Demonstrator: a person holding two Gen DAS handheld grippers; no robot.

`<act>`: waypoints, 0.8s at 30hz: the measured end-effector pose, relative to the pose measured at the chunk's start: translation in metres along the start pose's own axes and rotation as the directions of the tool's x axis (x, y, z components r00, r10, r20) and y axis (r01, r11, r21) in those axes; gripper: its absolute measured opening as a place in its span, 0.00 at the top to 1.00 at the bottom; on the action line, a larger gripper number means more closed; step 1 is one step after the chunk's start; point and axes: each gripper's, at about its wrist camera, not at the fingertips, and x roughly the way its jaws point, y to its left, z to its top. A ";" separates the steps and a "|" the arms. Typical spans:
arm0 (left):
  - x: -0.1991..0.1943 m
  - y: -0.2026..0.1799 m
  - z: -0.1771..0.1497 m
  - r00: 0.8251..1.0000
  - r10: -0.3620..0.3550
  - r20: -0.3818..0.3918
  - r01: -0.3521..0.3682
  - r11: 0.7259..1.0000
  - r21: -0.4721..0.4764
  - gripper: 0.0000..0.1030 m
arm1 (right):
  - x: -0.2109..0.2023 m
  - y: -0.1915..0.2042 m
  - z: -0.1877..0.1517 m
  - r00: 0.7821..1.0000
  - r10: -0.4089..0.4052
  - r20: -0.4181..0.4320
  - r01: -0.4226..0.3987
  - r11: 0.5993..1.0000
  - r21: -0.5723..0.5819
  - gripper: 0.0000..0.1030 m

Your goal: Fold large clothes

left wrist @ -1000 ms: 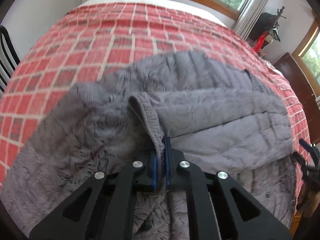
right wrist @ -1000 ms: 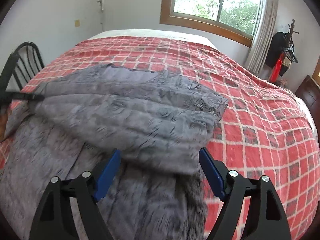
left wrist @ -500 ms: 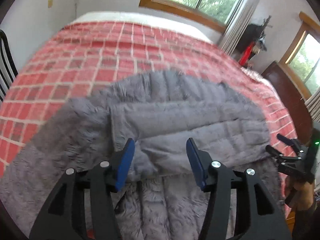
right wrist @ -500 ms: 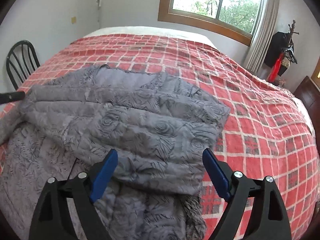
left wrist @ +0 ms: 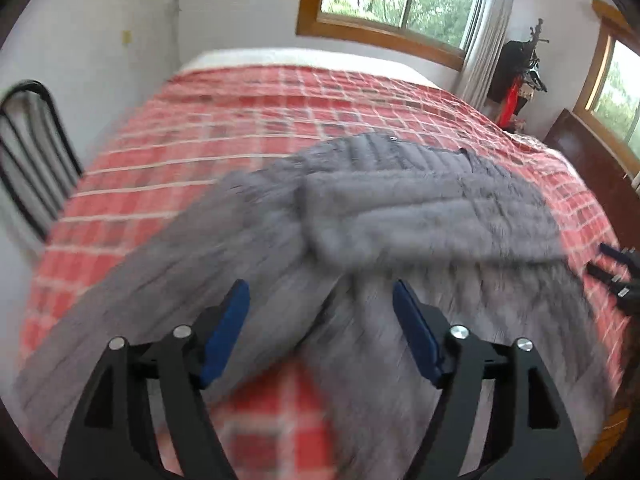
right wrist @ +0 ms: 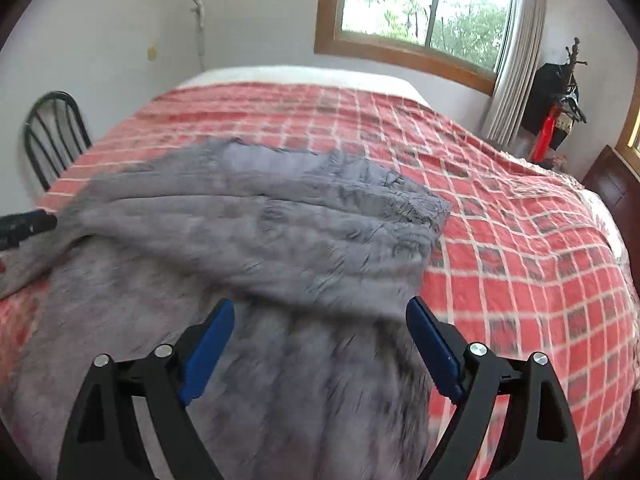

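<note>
A large grey quilted garment [left wrist: 400, 208] lies spread on the red checked bed, with one sleeve folded across its body. It also shows in the right wrist view [right wrist: 256, 240]. My left gripper [left wrist: 320, 332] is open and empty, held above the garment's near hem. My right gripper [right wrist: 320, 344] is open and empty, above the garment's lower part near its right edge. The right gripper's tips show at the right edge of the left wrist view [left wrist: 616, 268]. The left gripper's tip shows at the left edge of the right wrist view [right wrist: 24, 228].
The red checked bedspread [right wrist: 520, 240] covers the whole bed. A black metal chair [left wrist: 28, 152] stands at the bed's left side. A window [right wrist: 424, 12] is on the far wall. A dark wooden cabinet [left wrist: 592, 168] and a coat stand [right wrist: 560, 92] stand on the right.
My left gripper let go of the sleeve cuff, opened wide and drew back and up. The sleeve now rests across the garment. My right gripper stayed open and pulled back slightly.
</note>
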 end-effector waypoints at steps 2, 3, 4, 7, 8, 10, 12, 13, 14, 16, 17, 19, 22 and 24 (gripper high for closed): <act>-0.026 0.021 -0.022 0.999 0.046 0.016 -0.046 0.999 0.007 0.22 | -0.025 0.014 -0.012 0.999 0.024 0.026 -0.024 1.000 0.001 0.15; -0.044 0.040 -0.039 0.997 0.075 0.022 -0.075 0.997 -0.003 0.22 | -0.038 0.023 -0.021 0.999 0.038 0.033 -0.038 0.999 -0.006 0.15; -0.054 0.053 -0.048 0.995 0.093 0.026 -0.093 0.996 -0.014 0.21 | -0.049 0.031 -0.030 0.998 0.049 0.044 -0.049 0.999 -0.010 0.14; -0.092 0.114 -0.083 0.984 0.170 0.043 -0.167 0.983 -0.076 0.20 | -0.075 0.049 -0.052 0.993 0.079 0.086 -0.079 0.997 -0.006 0.07; -0.100 0.134 -0.091 0.980 0.196 0.039 -0.191 0.976 -0.106 0.19 | -0.083 0.056 -0.060 0.991 0.091 0.101 -0.090 0.996 -0.006 0.05; -0.115 0.184 -0.109 0.972 0.233 0.023 -0.225 0.956 -0.188 0.19 | -0.091 0.068 -0.066 0.990 0.096 0.099 -0.094 0.995 -0.026 0.05; -0.119 0.220 -0.121 0.967 0.255 -0.002 -0.247 0.934 -0.257 0.20 | -0.096 0.085 -0.069 0.991 0.090 0.100 -0.083 0.994 -0.068 0.05; -0.119 0.233 -0.126 0.971 0.239 -0.012 -0.233 0.930 -0.283 0.20 | -0.098 0.090 -0.070 0.991 0.084 0.104 -0.076 0.994 -0.078 0.05; -0.115 0.244 -0.131 0.975 0.220 -0.024 -0.217 0.925 -0.312 0.20 | -0.099 0.094 -0.072 0.991 0.085 0.107 -0.076 0.994 -0.083 0.05; -0.100 0.259 -0.137 0.985 0.166 -0.055 -0.175 0.921 -0.349 0.22 | -0.098 0.102 -0.073 0.990 0.103 0.099 -0.095 0.993 -0.076 0.05; -0.094 0.261 -0.138 0.987 0.147 -0.062 -0.160 0.922 -0.354 0.23 | -0.097 0.106 -0.074 0.990 0.109 0.090 -0.102 0.992 -0.076 0.05; -0.083 0.258 -0.138 0.988 0.135 -0.074 -0.153 0.927 -0.344 0.24 | -0.095 0.113 -0.077 0.991 0.112 0.077 -0.105 0.991 -0.086 0.05; -0.072 0.258 -0.138 0.985 0.135 -0.104 -0.164 0.920 -0.357 0.44 | -0.092 0.122 -0.080 0.992 0.108 0.065 -0.100 0.989 -0.113 0.05; -0.072 0.262 -0.136 0.989 0.113 -0.093 -0.141 0.909 -0.393 0.65 | -0.092 0.125 -0.080 0.993 0.103 0.066 -0.094 0.988 -0.122 0.05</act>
